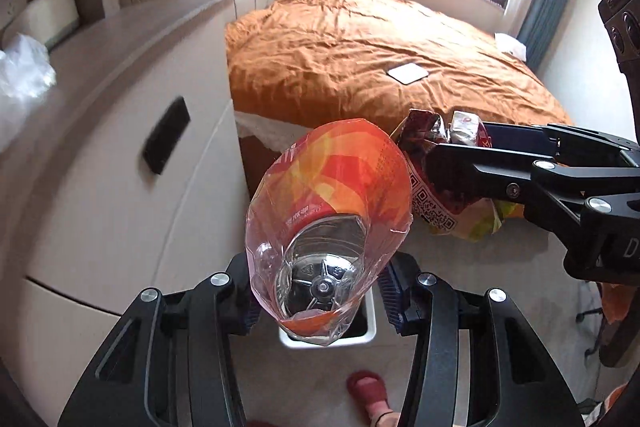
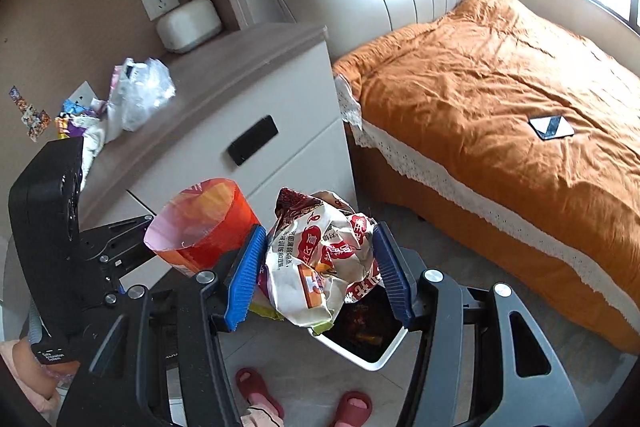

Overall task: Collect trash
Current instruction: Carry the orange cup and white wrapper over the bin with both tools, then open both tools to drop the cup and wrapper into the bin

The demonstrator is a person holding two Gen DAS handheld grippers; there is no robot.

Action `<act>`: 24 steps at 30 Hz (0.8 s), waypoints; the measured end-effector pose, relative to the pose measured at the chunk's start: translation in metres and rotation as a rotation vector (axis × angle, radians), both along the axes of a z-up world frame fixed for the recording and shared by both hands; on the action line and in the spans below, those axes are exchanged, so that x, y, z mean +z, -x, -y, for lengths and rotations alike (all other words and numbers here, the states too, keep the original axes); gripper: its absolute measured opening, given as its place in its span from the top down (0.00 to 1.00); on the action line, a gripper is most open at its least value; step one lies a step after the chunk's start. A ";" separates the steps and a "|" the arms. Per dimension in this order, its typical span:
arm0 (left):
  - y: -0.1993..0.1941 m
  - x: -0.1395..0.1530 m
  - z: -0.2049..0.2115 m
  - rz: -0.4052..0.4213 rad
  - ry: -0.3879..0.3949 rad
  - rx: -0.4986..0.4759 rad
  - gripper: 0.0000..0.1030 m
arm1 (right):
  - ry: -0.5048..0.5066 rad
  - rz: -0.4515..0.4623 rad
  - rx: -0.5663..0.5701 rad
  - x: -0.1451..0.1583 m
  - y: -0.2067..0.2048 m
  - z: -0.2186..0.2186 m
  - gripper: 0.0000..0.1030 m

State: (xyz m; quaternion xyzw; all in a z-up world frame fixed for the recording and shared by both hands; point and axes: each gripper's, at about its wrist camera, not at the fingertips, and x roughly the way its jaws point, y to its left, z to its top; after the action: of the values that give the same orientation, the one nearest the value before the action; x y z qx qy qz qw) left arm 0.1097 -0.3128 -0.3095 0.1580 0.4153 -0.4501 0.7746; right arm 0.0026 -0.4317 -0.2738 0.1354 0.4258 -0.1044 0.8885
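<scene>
While both loads hang over the white bin point(image 2: 372, 357), the left gripper point(image 1: 320, 297) pinches a light, crushable cut plastic bottle point(image 1: 328, 223) near its base; the right gripper point(image 2: 320, 273), half-open, clamps soft crumpled snack wrappers point(image 2: 320, 259) mid-bundle.

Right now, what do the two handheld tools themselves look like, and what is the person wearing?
Both tools are matte black linkage frames with round silver pivot bolts. The right tool carries ribbed blue finger pads; the left tool has darker blue ribbed pads. The left tool's boxy black body bears small white lettering, too small to read. The person wears red slippers and a pale pink sleeve.
</scene>
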 end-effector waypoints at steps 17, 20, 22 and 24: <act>-0.013 -0.217 0.037 -0.161 -0.064 -0.018 0.07 | -0.128 -0.199 -0.058 -0.217 -0.002 0.047 0.04; -0.011 -0.224 0.037 -0.163 -0.077 -0.012 0.05 | -0.113 -0.213 -0.058 -0.226 0.001 0.047 0.04; -0.010 -0.223 0.035 -0.163 -0.079 -0.012 0.05 | -0.111 -0.217 -0.059 -0.227 0.002 0.048 0.04; -0.009 -0.220 0.034 -0.167 -0.084 -0.015 0.05 | -0.104 -0.220 -0.061 -0.224 0.003 0.047 0.04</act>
State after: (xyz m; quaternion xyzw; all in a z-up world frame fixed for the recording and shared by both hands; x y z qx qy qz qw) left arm 0.1190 -0.3468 -0.5291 0.1554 0.4958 -0.4497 0.7265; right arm -0.0002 -0.4785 -0.4977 0.1818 0.5214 -0.1233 0.8246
